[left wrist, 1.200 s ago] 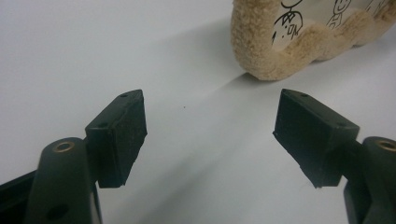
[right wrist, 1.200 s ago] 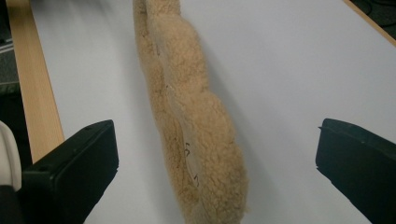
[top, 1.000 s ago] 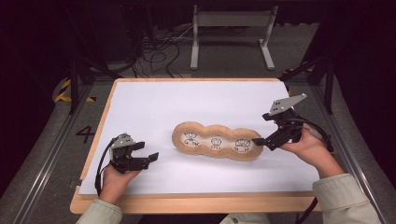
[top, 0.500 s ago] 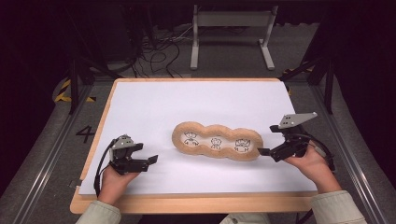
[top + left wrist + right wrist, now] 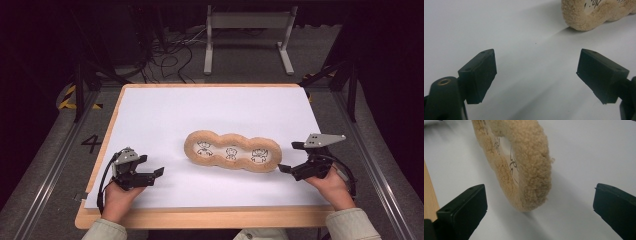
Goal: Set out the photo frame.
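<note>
Right gripper [image 5: 286, 168] had dropped to the table, jaws wide apart, the fuzzy mat's [image 5: 232, 151] end just ahead between them, untouched. Left gripper [image 5: 156, 171] had just been opening, nothing between its jaws, mat well ahead. Grab looked imminent.

Both hand-held grippers [image 5: 159, 172] [image 5: 284, 169] low, jaws wide apart.

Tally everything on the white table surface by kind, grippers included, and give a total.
Fuzzy tan three-lobed pad: 1
Little drawings on the pad: 3
Left gripper and right gripper, both open and holding nothing: 2
Total: 6
</note>
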Demonstrator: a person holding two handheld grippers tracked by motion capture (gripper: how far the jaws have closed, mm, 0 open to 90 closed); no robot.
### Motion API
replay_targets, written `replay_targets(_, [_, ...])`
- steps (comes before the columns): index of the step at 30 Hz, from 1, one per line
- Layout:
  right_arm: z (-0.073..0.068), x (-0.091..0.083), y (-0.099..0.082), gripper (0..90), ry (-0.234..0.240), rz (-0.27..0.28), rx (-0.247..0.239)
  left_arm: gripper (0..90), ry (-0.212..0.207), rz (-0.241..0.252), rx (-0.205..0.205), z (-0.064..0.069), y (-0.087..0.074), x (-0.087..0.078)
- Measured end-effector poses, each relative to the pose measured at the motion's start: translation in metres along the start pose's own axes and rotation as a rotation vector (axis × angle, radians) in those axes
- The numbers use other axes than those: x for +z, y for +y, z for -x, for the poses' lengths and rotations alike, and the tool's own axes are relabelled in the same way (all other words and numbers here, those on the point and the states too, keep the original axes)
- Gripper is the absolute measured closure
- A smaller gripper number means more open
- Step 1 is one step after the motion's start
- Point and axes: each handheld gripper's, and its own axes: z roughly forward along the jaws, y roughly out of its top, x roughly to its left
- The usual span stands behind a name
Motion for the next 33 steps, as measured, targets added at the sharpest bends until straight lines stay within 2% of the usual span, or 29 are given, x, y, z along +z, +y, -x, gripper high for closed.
replay_targets(3, [0.0, 0.002, -0.006, 0.0, -0.016, 0.016, 0.015, 16.7, 0.005, 0.0, 0.005, 0.0, 0.0, 0.0])
replay_targets(5, [0.001, 0.007, -0.015, 0.0, -0.03, 0.046, 0.047, 16.6, 0.006, -0.007, 0.009, 0.001, 0.0, 0.001])
replay_targets(14, [0.002, 0.014, -0.033, 0.0, -0.046, 0.074, 0.057, 16.5, 0.012, -0.028, 0.03, 0.004, -0.001, 0.004])
replay_targets(21, [0.004, 0.021, -0.051, 0.0, -0.062, 0.046, 0.101, 16.4, 0.02, -0.03, 0.026, 0.003, -0.001, 0.006])
replay_targets(25, [0.001, 0.023, -0.051, 0.0, -0.08, 0.034, 0.08, 16.3, 0.017, -0.032, 0.034, 0.003, -0.001, 0.007])
replay_targets(29, [0.002, 0.023, -0.051, 0.0, -0.087, 0.031, 0.095, 16.3, 0.016, -0.037, 0.034, 0.003, -0.001, 0.008])
replay_targets(33, [0.0, 0.025, -0.05, 0.0, -0.106, 0.012, 0.081, 16.3, 0.017, -0.04, 0.035, 0.002, 0.0, 0.009])
